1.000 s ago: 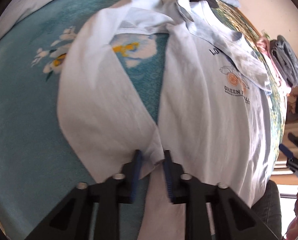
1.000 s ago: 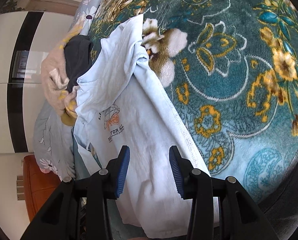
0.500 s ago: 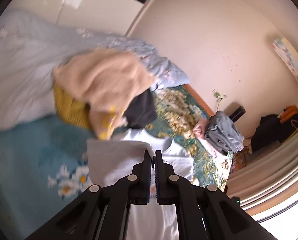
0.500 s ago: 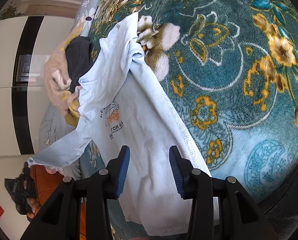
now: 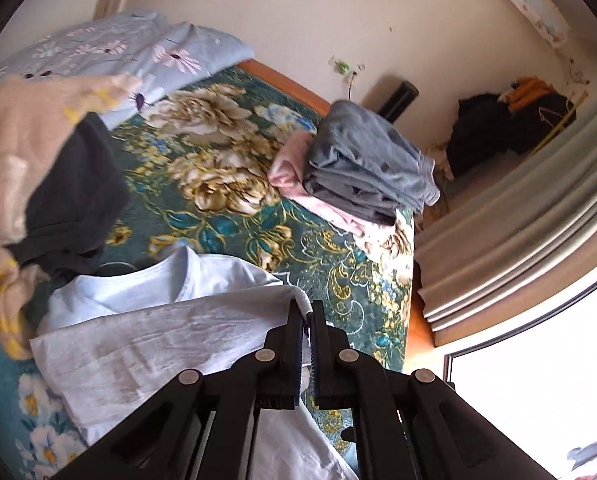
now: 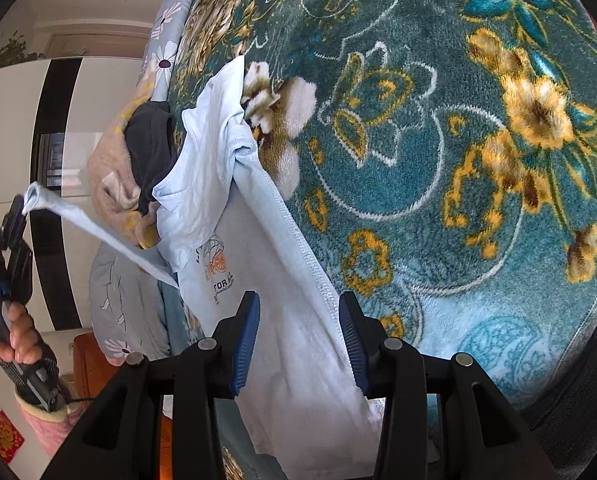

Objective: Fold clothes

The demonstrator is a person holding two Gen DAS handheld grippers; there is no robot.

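Open blanket (image 6: 478, 160) right of the shirt (image 6: 258, 280) (clothes pile (image 6: 138, 168) crowds its left).

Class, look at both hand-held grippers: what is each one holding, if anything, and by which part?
The left hand-held gripper pinches the light blue T-shirt by its hem edge, lifted off the bed. The right hand-held gripper is open over the shirt, holding nothing.

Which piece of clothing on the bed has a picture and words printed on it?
The light blue T-shirt, the one the left tongs pinch. It has an orange-and-black print with lettering. The beige sweater and black garment show no print.
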